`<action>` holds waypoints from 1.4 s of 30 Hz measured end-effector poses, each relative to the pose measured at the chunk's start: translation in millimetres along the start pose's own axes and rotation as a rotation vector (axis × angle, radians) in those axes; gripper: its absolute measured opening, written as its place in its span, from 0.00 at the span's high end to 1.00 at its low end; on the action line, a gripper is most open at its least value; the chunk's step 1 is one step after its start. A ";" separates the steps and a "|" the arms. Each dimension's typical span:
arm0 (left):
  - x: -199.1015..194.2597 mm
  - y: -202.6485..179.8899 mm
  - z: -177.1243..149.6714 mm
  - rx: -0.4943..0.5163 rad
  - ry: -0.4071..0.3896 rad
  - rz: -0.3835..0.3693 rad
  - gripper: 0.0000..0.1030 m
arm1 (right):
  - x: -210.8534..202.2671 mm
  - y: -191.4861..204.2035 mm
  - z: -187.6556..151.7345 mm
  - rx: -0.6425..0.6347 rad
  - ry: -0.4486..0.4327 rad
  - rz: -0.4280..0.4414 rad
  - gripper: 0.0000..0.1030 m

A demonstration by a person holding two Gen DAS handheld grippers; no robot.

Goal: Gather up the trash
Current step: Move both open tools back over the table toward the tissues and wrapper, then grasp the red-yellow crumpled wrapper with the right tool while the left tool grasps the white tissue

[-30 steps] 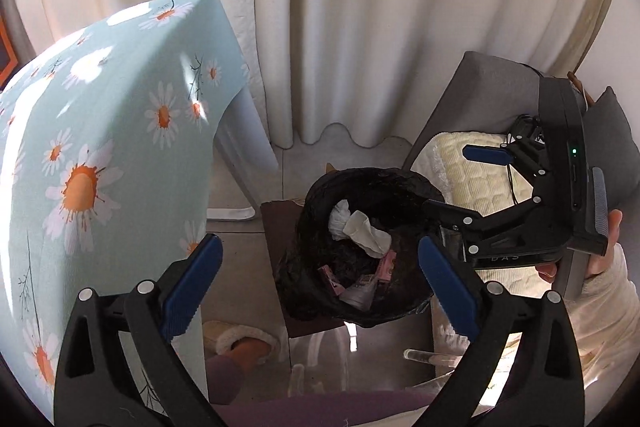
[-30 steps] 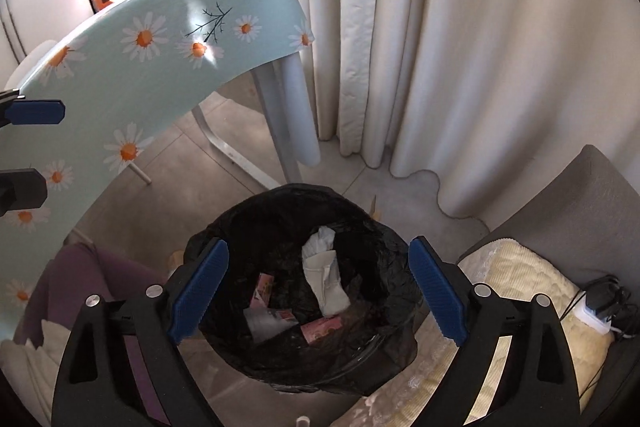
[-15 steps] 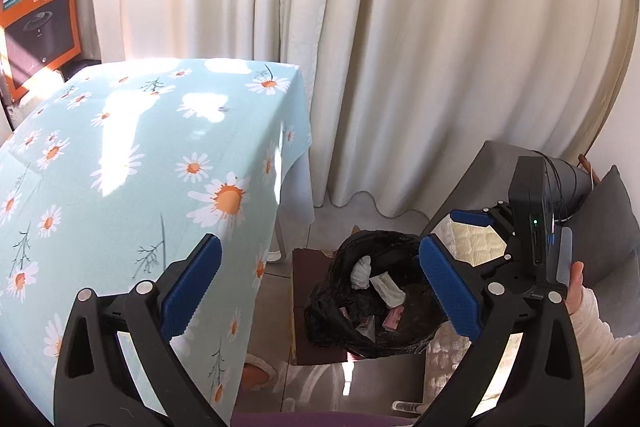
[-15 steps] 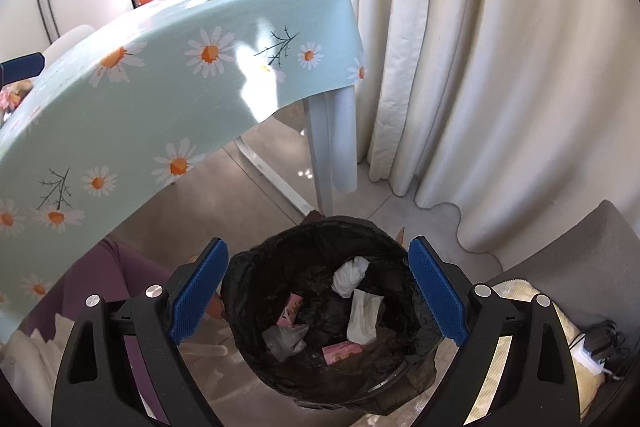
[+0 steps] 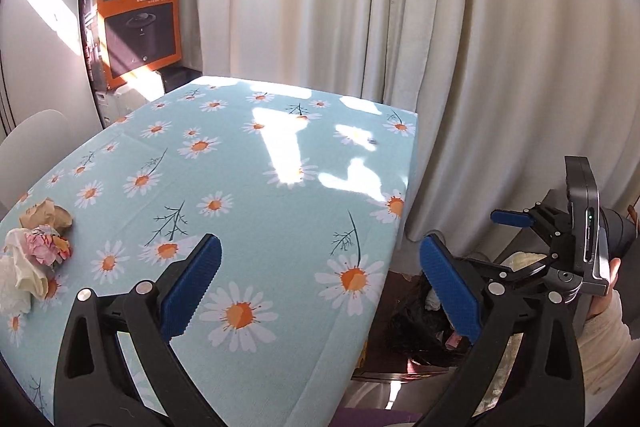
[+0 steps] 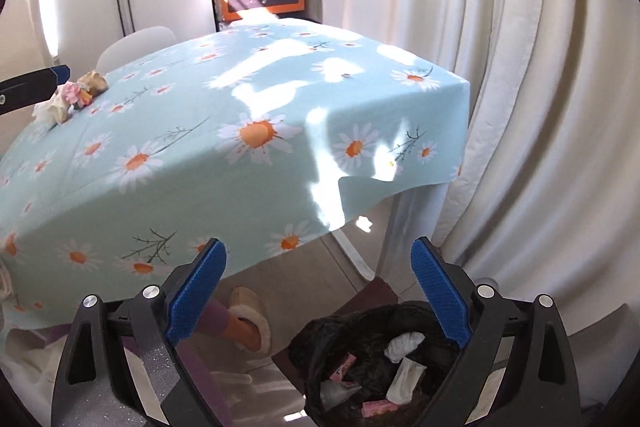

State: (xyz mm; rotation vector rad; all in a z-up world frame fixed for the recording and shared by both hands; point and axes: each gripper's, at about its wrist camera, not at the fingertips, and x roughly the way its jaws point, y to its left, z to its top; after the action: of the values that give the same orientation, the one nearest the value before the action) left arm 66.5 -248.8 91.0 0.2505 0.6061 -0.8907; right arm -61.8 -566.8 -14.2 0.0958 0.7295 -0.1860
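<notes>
Trash bin holds several scraps, crumpled wads remain on table; left gripper and right gripper spread, empty.

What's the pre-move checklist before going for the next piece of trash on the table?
1. Left gripper open and holding nothing: ok.
2. Right gripper open and holding nothing: ok.
3. Trash pile left on the tablecloth, at the far left edge of the left wrist view: ok.
4. Path over the cloth from left gripper to pile free of objects: ok.
5. Bin with black liner open, on the floor beside the table, below the right gripper: ok.
6. How many separate pieces are in the pile: cannot tell, they are crumpled together.
</notes>
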 end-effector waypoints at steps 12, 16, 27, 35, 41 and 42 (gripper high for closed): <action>-51.4 105.0 -23.6 -0.145 0.004 0.150 0.06 | 21.1 92.8 55.6 -0.126 -0.051 0.191 0.12; -67.7 136.5 -32.4 -0.181 0.004 0.239 0.06 | 29.2 124.1 73.0 -0.169 -0.052 0.252 0.12; -97.5 231.5 -55.9 -0.302 0.011 0.381 0.06 | 53.9 202.9 121.0 -0.232 -0.013 0.386 0.11; -97.7 293.2 -88.6 -0.425 0.042 0.455 0.06 | 78.4 257.2 157.3 -0.247 0.040 0.438 0.11; -99.4 316.9 -105.6 -0.484 0.074 0.510 0.06 | 110.2 304.0 188.0 -0.238 0.079 0.454 0.11; -99.1 318.6 -107.3 -0.479 0.075 0.520 0.06 | 115.2 311.9 191.7 -0.241 0.082 0.454 0.11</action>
State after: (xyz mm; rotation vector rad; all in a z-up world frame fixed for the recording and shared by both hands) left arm 228.7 59.2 49.9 0.0018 0.7600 -0.2214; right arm 210.5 -306.0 57.8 0.0378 0.7878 0.3407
